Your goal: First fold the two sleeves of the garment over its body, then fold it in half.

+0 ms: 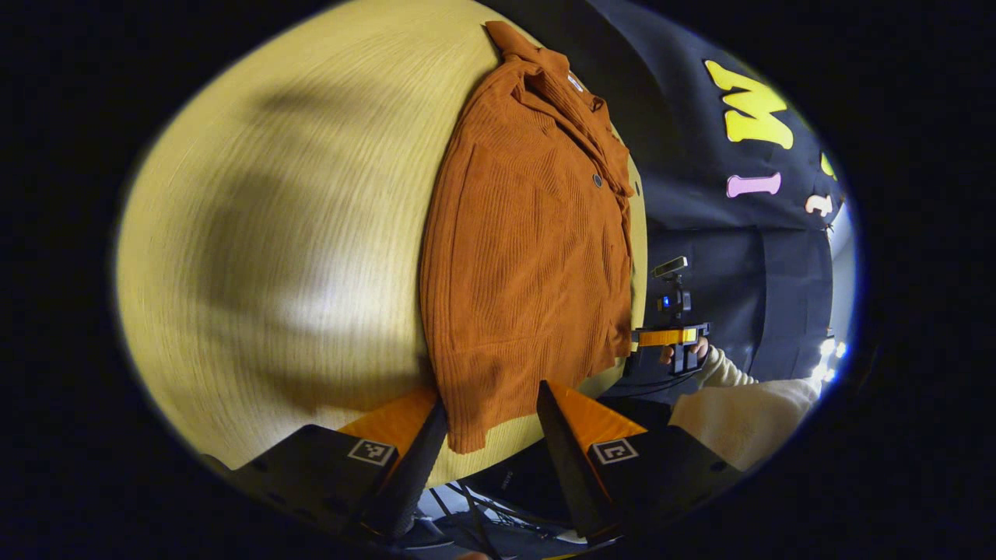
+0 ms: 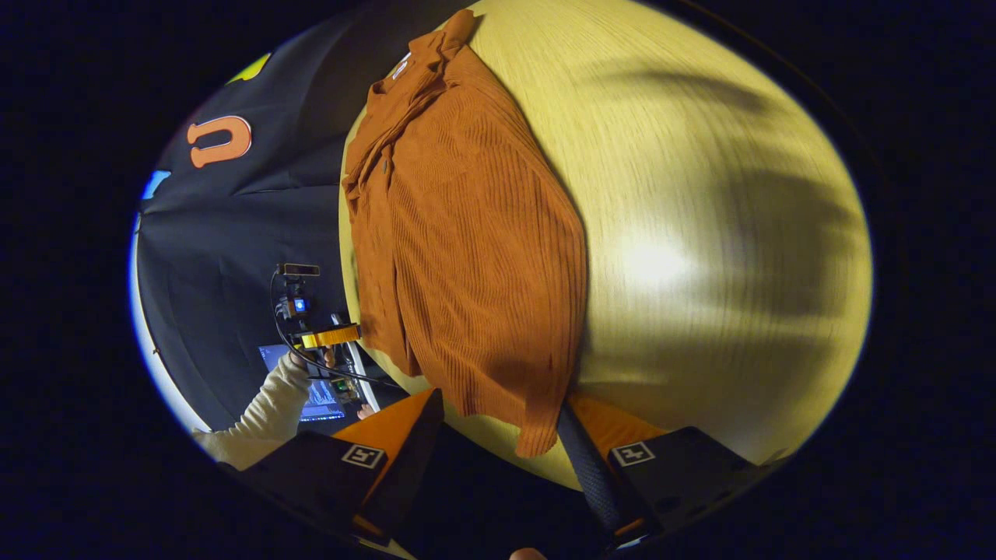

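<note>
Rust-orange garment [image 1: 529,257] lies ahead between open jaws.

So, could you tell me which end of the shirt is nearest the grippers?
The hem, low in both views; the collar lies at the far end.

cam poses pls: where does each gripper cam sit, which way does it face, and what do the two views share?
Left gripper view: rides the left hand-held gripper, fingers apart, looking along the orange shirt on the wooden table; the other hand-held gripper and a cream sleeve show farther off.
Right gripper view: rides the right hand-held gripper, facing the shirt from the opposite side; the other gripper and sleeve show.
Shared: shirt, table, each other's gripper.
</note>
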Motion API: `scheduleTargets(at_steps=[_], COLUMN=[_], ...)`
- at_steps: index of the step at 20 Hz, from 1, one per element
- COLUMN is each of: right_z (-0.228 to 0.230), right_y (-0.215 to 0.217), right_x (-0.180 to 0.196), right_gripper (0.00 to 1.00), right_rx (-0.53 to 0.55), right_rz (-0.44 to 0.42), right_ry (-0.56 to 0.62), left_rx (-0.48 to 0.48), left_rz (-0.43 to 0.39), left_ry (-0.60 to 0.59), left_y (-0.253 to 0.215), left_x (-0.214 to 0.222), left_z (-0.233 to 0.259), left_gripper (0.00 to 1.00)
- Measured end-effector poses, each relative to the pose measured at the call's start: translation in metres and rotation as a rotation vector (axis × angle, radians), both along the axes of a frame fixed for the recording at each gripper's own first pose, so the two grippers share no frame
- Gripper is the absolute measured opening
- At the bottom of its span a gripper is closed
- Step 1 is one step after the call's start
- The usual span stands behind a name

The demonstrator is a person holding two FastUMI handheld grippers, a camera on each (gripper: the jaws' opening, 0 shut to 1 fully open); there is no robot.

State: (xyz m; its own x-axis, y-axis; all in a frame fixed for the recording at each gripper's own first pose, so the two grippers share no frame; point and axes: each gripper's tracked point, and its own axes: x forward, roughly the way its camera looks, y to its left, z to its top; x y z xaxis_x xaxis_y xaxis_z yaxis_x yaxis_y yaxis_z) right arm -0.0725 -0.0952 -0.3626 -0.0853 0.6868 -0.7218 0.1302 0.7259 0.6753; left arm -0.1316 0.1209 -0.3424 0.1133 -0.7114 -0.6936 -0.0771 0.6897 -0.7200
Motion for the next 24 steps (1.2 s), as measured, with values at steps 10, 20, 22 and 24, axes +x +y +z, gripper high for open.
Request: scheduleTargets(at_steps=[10,20,22,24], right_z=[-0.023,-0.024,-0.023,-0.022], right_y=[-0.013,-0.010,-0.008,-0.012], right_x=[0.002,0.008,0.006,0.005], right_gripper=[0.15,0.00,0.00,0.00], right_rx=[0.002,0.014,0.023,-0.011], right_rz=[-0.036,-0.013,-0.021,0.010], right_ry=[-0.044,-0.103,-0.110,-0.167], left_rx=[0.283,0.627,0.658,0.673], left_rz=[-0.008,-0.058,-0.061,-0.079], left_ry=[0.033,0.005,0.000,-0.025], left_y=[0.021,0.016,0.015,0.014], left_x=[0.002,0.007,0.007,0.007], left_z=[-0.009,-0.006,-0.005,-0.003], left_gripper=[0.23,0.03,0.03,0.03])
